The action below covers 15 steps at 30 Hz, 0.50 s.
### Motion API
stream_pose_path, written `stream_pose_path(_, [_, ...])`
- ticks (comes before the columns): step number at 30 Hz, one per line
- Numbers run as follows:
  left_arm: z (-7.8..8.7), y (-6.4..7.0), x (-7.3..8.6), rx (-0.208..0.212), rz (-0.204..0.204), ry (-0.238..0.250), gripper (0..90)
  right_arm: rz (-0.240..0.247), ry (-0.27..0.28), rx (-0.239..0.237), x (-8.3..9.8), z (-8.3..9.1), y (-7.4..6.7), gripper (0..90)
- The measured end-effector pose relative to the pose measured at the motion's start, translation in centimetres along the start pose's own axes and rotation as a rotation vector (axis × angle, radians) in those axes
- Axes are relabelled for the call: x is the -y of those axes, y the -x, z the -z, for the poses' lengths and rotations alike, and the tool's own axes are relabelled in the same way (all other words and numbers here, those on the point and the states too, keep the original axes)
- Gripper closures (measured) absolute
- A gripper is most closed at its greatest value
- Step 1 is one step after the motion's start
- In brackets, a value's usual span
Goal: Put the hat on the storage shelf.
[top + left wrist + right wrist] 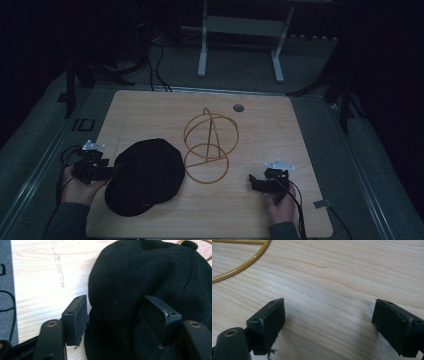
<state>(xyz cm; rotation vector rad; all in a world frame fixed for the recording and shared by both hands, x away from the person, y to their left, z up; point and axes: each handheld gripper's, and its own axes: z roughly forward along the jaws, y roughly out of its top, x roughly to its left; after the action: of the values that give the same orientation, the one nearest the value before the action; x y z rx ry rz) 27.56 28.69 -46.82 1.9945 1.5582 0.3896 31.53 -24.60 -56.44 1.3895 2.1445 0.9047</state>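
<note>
— Where do your jaws stand?

— On my left gripper [117, 312] they straddle the near edge of the black cap [150, 277]. One pad is at the brim's side and the other lies against the crown fabric, but I see no real pinch yet, so I count them as parted around it. My right gripper [329, 322] is wide apart with nothing between, resting low over bare wood.

— And the cap itself?

— It lies flat on the bench [280, 125], towards my left and near the front edge. Its far side is just beside the yellow wire stand [207, 145], which sits in the middle. My right gripper [267, 182] waits well apart from both.

— What could go wrong?

— I think the soft cloth could bunch if I close on it. I would then catch one loose fold, and the cap would sag or slide free when lifted. If I drag it forward instead of lifting, the brim could snag the lower ring and push that light stand over.
</note>
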Motion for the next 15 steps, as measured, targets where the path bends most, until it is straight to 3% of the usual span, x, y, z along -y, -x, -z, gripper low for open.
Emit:
stream_pose_path(8, [-1.2, 0.1, -0.1, -0.033, 0.022, -0.048, 14.0, 0.001, 0.0, 0.0, 0.0, 0.0, 0.0, 11.4])
stream_pose_path(15, [-3.2, 0.3, 0.0, -0.01, 0.03, -0.101, 13.0, 0.0, 0.0, 0.0, 0.0, 0.0, 0.0, 11.4])
